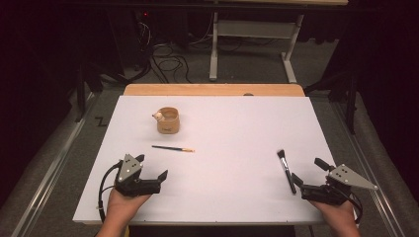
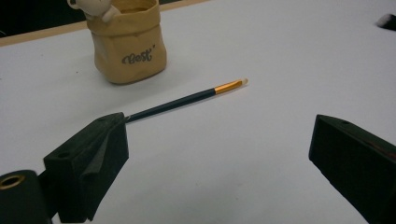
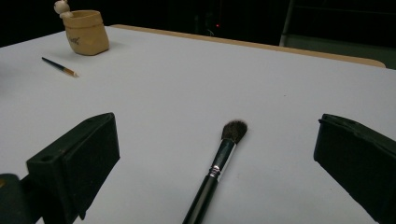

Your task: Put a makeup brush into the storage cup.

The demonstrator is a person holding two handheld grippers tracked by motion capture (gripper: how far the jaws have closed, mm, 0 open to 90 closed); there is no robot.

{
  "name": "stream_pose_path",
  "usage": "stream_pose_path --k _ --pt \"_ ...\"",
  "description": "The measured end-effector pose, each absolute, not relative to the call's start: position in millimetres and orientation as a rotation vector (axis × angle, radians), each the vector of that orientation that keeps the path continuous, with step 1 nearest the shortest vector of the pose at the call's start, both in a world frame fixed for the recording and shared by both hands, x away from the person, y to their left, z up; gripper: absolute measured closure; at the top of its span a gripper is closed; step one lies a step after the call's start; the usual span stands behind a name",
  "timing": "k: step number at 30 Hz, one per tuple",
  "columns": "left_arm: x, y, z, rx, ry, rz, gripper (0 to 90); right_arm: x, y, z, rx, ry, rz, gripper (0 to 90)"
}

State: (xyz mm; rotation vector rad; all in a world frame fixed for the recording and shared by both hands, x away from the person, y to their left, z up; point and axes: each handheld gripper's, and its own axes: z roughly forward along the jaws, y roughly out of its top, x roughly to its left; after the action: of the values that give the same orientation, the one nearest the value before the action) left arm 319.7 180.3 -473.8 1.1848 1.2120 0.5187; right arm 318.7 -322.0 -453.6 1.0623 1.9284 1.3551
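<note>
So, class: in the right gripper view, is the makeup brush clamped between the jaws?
No. The makeup brush lies flat on the white table, with the right gripper open wide around it.

Left hand-held gripper (image 1: pixel 152 167): black body, blocky black jaws, grey three-cornered plate with small screws on top.
Right hand-held gripper (image 1: pixel 307 171): same black build, grey plate.
Cable (image 1: pixel 102 183): black, looping from the left unit.
Forearms: bare, no sleeves.

The makeup brush (image 3: pixel 215 170) handle runs off the right gripper view's bottom edge; the pouch (image 2: pixel 128 44) print is unreadable.
</note>
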Motion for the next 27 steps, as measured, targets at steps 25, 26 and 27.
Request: stream_pose_path --k 25,26,27 --pt "324.5 170.2 -483.4 1.371 1.335 0.460 6.6 321.1 -319.6 -458.6 1.060 1.972 1.336 1.0" --pt "324.9 169.9 -483.2 1.371 1.339 0.455 6.6 321.1 -319.6 -458.6 1.060 1.972 1.336 1.0" --pt "325.9 169.2 -483.4 1.377 1.352 0.450 6.6 321.7 -319.3 -458.9 1.062 1.973 1.340 0.9"
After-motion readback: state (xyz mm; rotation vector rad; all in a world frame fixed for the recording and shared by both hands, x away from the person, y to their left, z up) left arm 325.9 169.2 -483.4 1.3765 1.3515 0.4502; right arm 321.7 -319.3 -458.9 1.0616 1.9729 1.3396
